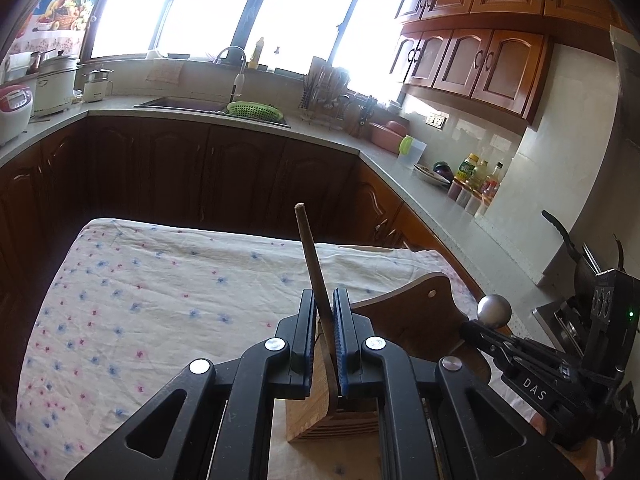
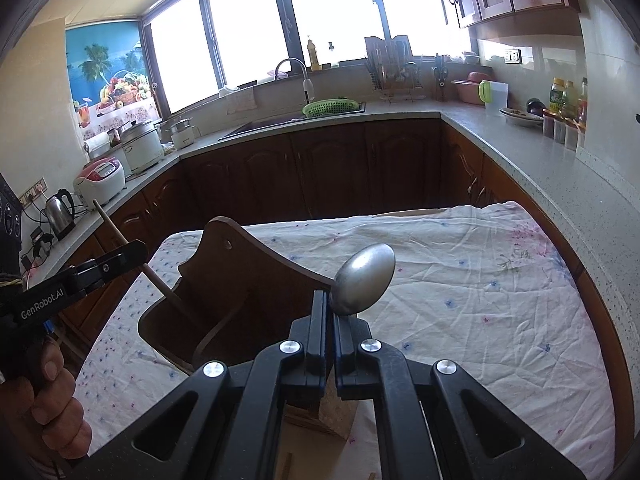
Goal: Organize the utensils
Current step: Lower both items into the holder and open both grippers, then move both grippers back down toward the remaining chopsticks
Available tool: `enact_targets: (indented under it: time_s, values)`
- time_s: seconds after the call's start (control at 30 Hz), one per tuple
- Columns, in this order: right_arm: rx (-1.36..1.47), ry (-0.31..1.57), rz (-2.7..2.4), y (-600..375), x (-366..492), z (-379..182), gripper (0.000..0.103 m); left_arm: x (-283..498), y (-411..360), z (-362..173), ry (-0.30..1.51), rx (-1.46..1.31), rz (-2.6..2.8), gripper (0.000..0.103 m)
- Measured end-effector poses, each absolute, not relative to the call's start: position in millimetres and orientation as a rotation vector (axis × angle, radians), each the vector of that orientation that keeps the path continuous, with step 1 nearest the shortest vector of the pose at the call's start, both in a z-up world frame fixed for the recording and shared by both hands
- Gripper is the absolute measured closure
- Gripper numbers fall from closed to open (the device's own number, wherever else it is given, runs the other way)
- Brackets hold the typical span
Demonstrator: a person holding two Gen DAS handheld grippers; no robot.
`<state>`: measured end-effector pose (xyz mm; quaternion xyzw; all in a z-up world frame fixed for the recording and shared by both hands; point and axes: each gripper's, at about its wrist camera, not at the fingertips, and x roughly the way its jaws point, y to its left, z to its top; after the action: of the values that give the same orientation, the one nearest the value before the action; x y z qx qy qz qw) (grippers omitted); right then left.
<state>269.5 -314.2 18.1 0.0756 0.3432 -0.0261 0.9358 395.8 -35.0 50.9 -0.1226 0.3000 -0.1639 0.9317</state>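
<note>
Left wrist: left tool [image 1: 325, 312] clenched on chopstick [image 1: 311, 264]; right tool [image 2: 329, 312] on spoon [image 2: 363, 279].

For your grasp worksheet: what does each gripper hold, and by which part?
The left gripper holds a wooden stick partway along its shaft. The right gripper holds a metal spoon by the handle, just below the bowl.

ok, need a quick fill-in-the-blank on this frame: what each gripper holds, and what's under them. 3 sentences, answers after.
1. The left gripper is shut on a thin ____ stick.
2. The right gripper is shut on a metal ____, bowl end up.
3. The wooden holder beneath both grippers stands on a ____-print cloth.

Missing words: wooden; spoon; floral
</note>
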Motion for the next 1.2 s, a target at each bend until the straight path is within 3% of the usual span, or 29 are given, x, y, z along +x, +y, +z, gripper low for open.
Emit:
enact_targets:
  time_s: [0.07, 0.13, 0.23, 0.33, 0.4, 0.47, 0.7, 1.2]
  values:
    - [0.167, 0.705, -0.046, -315, 271, 19, 0.098, 390, -31, 52, 0.629, -0.252, -0.334, 0.091]
    - [0.182, 0.709, -0.043, -317, 269, 20, 0.091, 385, -26, 55, 0.635, -0.268, -0.335, 0.076]
    - [0.204, 0.675, -0.052, -321, 257, 29, 0.057, 367, -16, 62, 0.604, -0.283, -0.334, 0.054]
    - [0.230, 0.623, -0.068, -326, 239, 41, 0.046, 341, -4, 68, 0.572, -0.303, -0.317, 0.032]
    - [0.271, 0.591, -0.073, -332, 226, 49, 0.026, 323, 5, 70, 0.555, -0.319, -0.301, 0.018]
    - [0.312, 0.542, -0.075, -337, 210, 58, 0.004, 301, 15, 69, 0.539, -0.337, -0.291, 0.016]
    - [0.376, 0.467, -0.078, -339, 154, 71, 0.001, 232, 33, 54, 0.547, -0.343, -0.261, 0.008]
    - [0.383, 0.587, -0.145, -324, 64, 19, 0.001, 168, 35, 18, 0.731, -0.319, -0.265, 0.008]
